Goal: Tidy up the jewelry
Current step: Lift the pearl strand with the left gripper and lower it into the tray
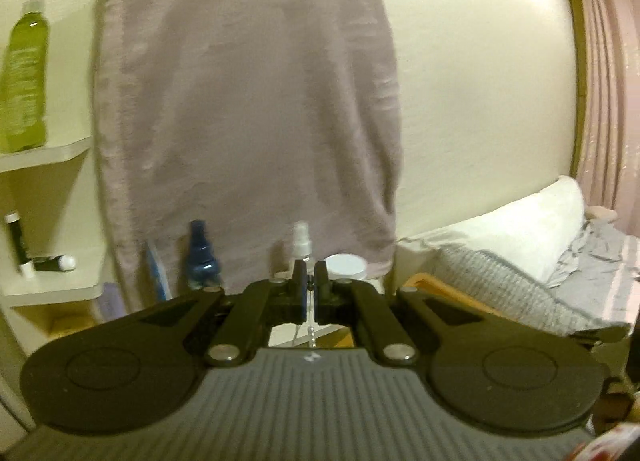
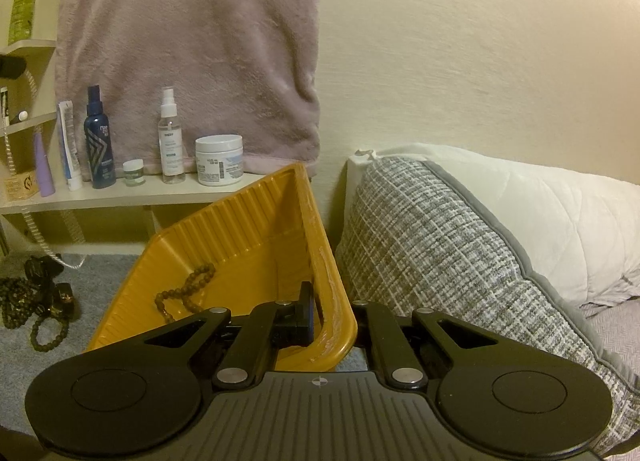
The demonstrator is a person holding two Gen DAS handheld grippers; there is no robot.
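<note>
My right gripper (image 2: 326, 325) is shut on the near corner rim of a yellow plastic tray (image 2: 248, 229), which is tilted up off the floor. A brown bead necklace (image 2: 188, 293) lies inside the tray. More dark bead necklaces (image 2: 32, 309) lie in a pile on the grey carpet at the left. My left gripper (image 1: 310, 281) is shut on a thin silver chain (image 1: 310, 331) that hangs down between the fingers. An edge of the yellow tray (image 1: 424, 281) shows to its right.
A low white shelf (image 2: 120, 193) holds a dark blue bottle (image 2: 98, 137), a clear spray bottle (image 2: 172, 137), a white jar (image 2: 219, 161) and tubes. A pink towel (image 2: 188, 49) hangs on the wall. A grey woven cushion (image 2: 432, 245) and a white pillow (image 2: 540, 213) lie at the right.
</note>
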